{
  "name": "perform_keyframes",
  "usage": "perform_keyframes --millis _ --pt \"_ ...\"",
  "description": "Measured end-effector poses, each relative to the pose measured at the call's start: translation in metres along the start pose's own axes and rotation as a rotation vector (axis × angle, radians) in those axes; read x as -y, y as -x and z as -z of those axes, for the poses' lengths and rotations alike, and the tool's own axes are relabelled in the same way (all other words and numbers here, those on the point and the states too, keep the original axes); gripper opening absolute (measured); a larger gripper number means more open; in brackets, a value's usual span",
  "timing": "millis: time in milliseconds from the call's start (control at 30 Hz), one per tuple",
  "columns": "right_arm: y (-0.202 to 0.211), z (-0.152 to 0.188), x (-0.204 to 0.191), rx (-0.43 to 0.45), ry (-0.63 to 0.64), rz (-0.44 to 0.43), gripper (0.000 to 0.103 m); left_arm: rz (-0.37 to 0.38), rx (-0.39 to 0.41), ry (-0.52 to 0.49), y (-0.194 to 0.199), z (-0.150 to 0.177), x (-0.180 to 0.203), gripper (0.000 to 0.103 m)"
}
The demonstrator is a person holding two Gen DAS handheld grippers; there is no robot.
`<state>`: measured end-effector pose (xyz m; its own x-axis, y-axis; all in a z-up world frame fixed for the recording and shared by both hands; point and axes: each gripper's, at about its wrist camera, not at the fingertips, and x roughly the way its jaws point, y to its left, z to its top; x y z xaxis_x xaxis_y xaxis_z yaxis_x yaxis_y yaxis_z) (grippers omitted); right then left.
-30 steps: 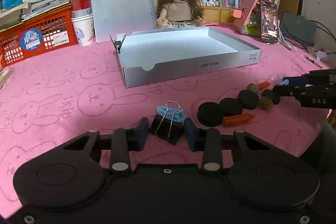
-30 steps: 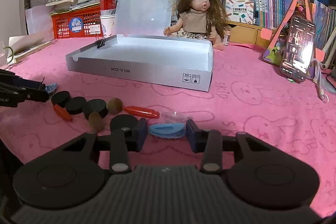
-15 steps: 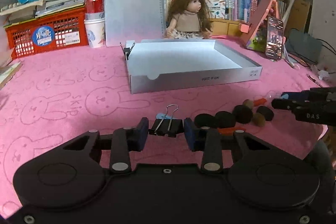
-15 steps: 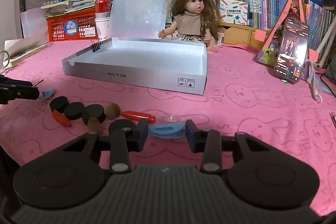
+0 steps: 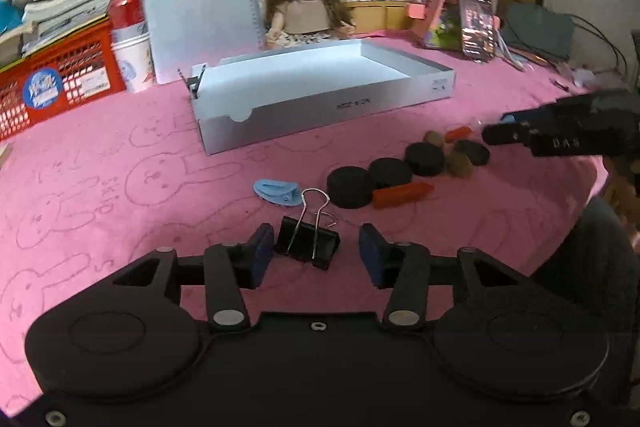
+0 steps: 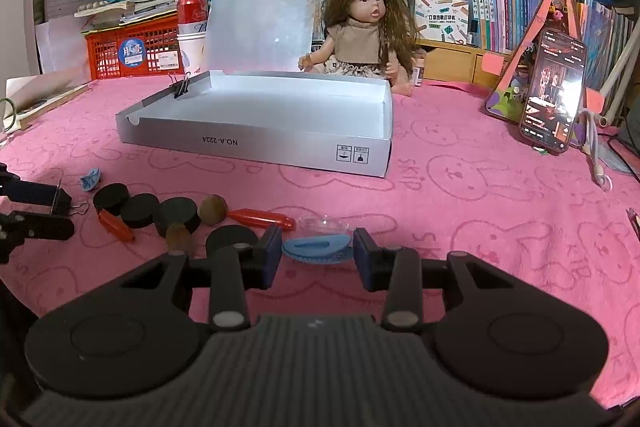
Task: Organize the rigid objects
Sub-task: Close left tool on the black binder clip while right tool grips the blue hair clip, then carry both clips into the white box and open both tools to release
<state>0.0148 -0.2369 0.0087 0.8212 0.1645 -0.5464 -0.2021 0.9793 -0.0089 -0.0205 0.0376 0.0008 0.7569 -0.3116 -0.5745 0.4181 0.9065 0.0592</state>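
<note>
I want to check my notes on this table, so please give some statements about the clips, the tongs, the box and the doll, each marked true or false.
1. A small clip sits on the box rim. True.
2. The left tongs grip the black clip. False: the jaws have just been opening; the clip lies loose between them.
3. A blue clip is between the right tongs. True.
4. The doll lies in the box. False: it sits behind it.
</note>
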Motion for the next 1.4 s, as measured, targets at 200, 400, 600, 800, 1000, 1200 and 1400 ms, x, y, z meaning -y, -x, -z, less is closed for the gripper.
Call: perform_keyframes --millis 200,400,600,800,1000,1200,1400 --pt "-0.002 0.001 0.0 -0.006 -0.007 0.001 0.044 0.074 -0.001 0.03 0.006 0.001 -0.001 0.045" --pt "-0.002 0.001 0.0 -0.004 -0.004 0.001 0.044 0.011 0.006 0.1 -0.001 -0.002 -0.004 0.041" --pt "0.0 -0.001 -0.001 -0.003 -0.007 0.004 0.044 -0.042 0.013 0.086 -0.004 -0.005 0.006 0.03" --pt "0.004 -0.01 0.002 0.008 -0.037 0.006 0.044 -0.056 0.039 0.105 0.005 -0.017 0.007 0.03" --pt "0.003 -0.023 0.007 0.011 -0.079 0.003 0.044 -0.07 0.022 0.162 0.004 -0.041 -0.001 0.03" --pt "-0.003 -0.039 0.01 0.01 -0.111 0.005 0.044 -0.088 0.038 0.183 -0.005 -0.062 -0.008 0.03" --pt "-0.014 -0.06 0.016 -0.005 -0.152 -0.005 0.044 -0.089 0.037 0.225 -0.023 -0.09 -0.015 0.03"
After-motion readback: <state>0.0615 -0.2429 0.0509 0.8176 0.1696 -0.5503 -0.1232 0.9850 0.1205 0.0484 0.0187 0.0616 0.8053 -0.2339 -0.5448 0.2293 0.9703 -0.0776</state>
